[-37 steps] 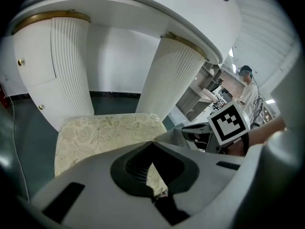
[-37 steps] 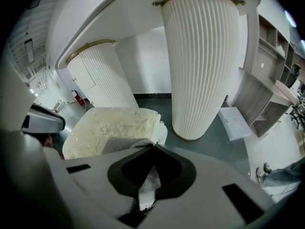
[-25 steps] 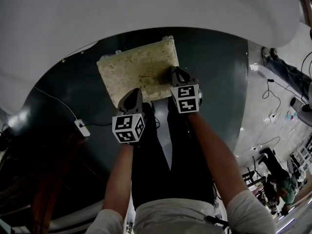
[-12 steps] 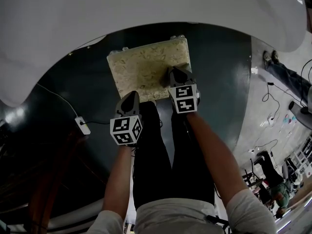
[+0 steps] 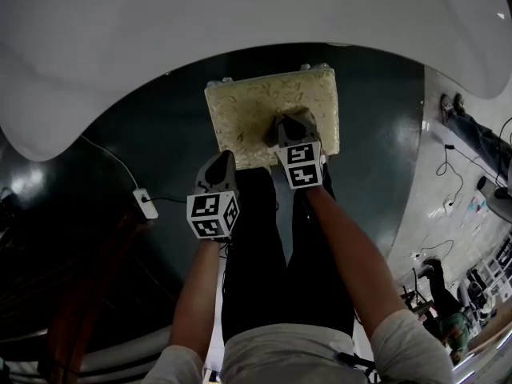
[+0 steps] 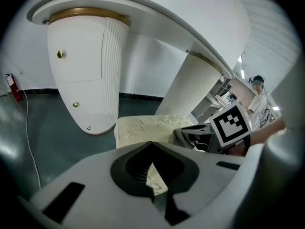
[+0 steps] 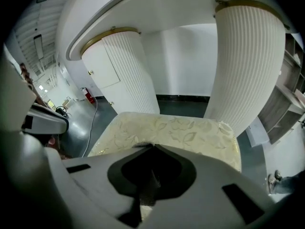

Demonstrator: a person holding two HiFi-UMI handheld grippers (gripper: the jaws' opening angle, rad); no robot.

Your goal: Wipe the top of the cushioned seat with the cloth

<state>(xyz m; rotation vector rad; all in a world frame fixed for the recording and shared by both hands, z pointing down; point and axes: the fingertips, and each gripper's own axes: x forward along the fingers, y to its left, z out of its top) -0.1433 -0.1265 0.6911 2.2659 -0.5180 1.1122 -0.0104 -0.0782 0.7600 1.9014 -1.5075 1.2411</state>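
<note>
Cream leaf-patterned cushioned seat [image 5: 264, 102] stands on the dark floor [image 5: 160, 142], the right tool [image 5: 293, 123] clamped on a grey cloth [image 7: 151, 185] over its near edge for wiping, while the left tool [image 5: 219, 163], jaws together on nothing, hangs clear.

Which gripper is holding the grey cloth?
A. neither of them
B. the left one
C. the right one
C: the right gripper has its jaws shut on a bit of grey cloth over the cushioned seat, while the left gripper has its jaws together with nothing in them.
</note>
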